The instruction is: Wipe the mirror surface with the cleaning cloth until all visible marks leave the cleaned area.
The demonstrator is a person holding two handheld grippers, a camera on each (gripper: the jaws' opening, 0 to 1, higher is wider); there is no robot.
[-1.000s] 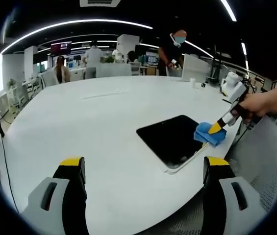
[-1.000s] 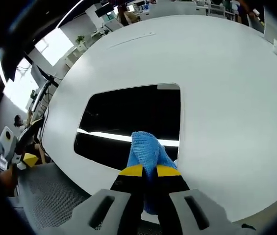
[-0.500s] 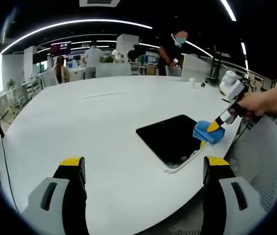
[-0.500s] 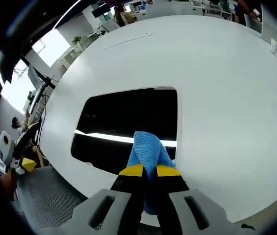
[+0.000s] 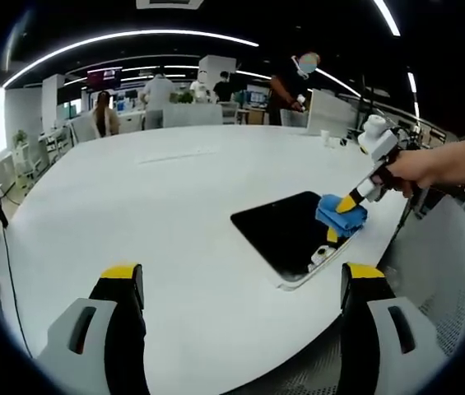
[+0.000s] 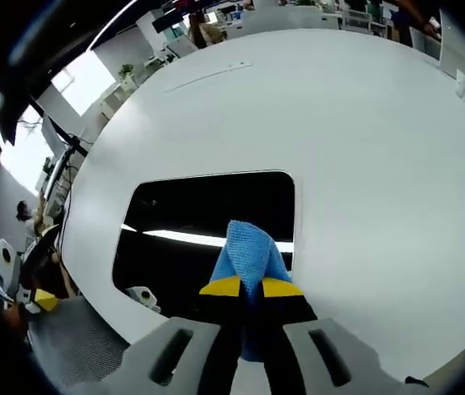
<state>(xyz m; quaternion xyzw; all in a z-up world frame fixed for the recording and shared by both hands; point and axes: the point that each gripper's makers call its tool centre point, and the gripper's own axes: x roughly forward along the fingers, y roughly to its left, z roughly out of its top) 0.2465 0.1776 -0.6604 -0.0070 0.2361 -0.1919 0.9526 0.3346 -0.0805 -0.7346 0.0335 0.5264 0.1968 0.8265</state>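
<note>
The right tool (image 6: 244, 288) has its jaws pressed together on the blue cleaning cloth (image 6: 250, 251), which sits low and centre in the right gripper view, resting on the near edge of the mirror (image 6: 207, 222). In the left gripper view the same cloth (image 5: 339, 214) lies right of centre, on the mirror's (image 5: 285, 230) right-hand side, pinched by the right tool (image 5: 349, 203) with a hand (image 5: 405, 169) behind it. The left tool (image 5: 244, 284) hangs spread and empty over the white worktop (image 5: 133, 206) at the bottom of that view. The wiping looks under way, with most of the glass apparently not yet covered. Any marks are too faint to make out against the dark reflection, and the cloth hides the glass beneath it.
</note>
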